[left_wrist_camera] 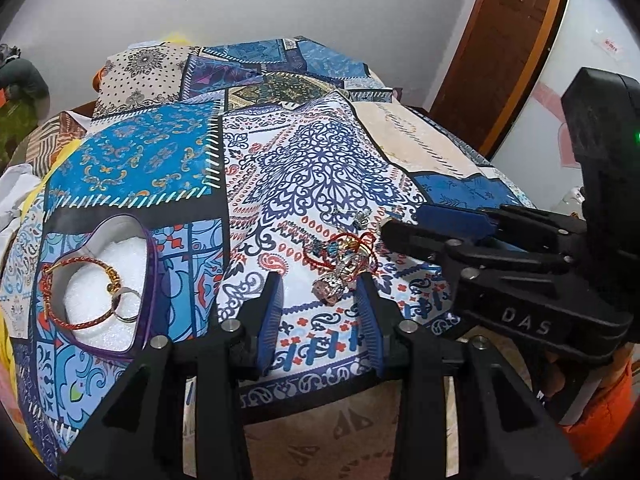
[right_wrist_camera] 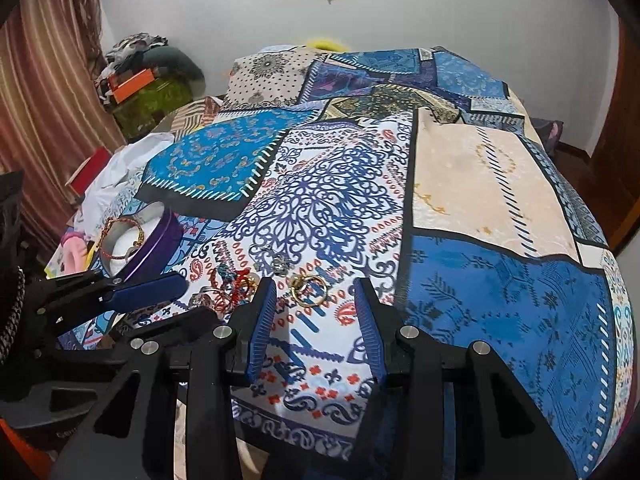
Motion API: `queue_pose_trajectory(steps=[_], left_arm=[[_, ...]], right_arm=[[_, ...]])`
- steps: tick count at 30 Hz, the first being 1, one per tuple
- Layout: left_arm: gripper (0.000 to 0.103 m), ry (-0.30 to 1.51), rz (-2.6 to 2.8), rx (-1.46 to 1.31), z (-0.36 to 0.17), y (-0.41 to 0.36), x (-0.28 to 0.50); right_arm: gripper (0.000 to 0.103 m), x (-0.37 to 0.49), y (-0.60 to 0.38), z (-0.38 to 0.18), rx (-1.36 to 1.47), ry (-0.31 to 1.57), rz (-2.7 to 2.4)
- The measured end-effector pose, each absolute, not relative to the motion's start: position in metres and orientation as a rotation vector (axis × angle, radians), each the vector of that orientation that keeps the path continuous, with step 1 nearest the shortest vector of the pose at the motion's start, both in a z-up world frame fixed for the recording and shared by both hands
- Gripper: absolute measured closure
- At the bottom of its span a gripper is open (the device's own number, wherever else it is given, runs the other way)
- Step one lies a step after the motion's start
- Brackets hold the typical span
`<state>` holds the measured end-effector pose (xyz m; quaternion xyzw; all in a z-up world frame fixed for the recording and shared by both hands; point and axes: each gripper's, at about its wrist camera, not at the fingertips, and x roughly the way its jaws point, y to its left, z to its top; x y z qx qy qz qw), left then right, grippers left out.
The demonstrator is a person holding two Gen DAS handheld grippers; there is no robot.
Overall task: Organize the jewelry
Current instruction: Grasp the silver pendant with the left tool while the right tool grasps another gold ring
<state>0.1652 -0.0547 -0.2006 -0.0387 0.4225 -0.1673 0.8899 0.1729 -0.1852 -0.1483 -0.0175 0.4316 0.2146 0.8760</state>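
We see the left gripper (left_wrist_camera: 320, 280) with jaws parted, nothing pinched, the tangled jewelry pile (left_wrist_camera: 340, 264) on the patchwork bedspread (left_wrist_camera: 312, 168) just past its tips. Right gripper (right_wrist_camera: 316, 288) likewise apart and empty, gold ring (right_wrist_camera: 308, 289) just ahead. Heart-shaped tin (left_wrist_camera: 120, 280) farther left holds a red bangle (left_wrist_camera: 76, 292).

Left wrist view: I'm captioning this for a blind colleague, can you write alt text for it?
Open jaws of the left gripper point at a tangle of jewelry on a blue patterned bedspread. To its left, a heart-shaped purple tin holds a red bangle and a ring. The right gripper reaches in from the right.
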Motion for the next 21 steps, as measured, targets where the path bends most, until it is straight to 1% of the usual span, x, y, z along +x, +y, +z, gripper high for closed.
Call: queue_pose_trajectory(steps=[2, 3, 4, 7, 9, 12, 21], left_arm=[[0.074, 0.876, -0.353, -0.086, -0.201, -0.055, 0.166], [0.079, 0.875, -0.356, -0.088, -0.202, -0.056, 0.166], [0.083, 0.875, -0.361, -0.092, -0.202, -0.056, 0.167], [0.088, 0.874, -0.367, -0.09, -0.202, -0.057, 0.167], [0.088, 0.872, -0.366, -0.091, -0.202, -0.057, 0.166], [0.088, 0.87, -0.363, -0.095, -0.201, -0.057, 0.166], [0.088, 0.845, -0.351, -0.102, -0.187, -0.054, 0.157]], right_arm=[[0.066, 0.173, -0.182, -0.149, -0.05, 0.9, 0.453], [0.068, 0.173, -0.18, -0.15, -0.057, 0.9, 0.454], [0.073, 0.174, -0.179, -0.151, -0.066, 0.901, 0.454], [0.08, 0.175, -0.178, -0.153, -0.069, 0.904, 0.457], [0.085, 0.176, -0.179, -0.154, -0.068, 0.904, 0.459], [0.087, 0.175, -0.179, -0.154, -0.067, 0.9, 0.46], [0.087, 0.171, -0.185, -0.146, -0.041, 0.876, 0.44]])
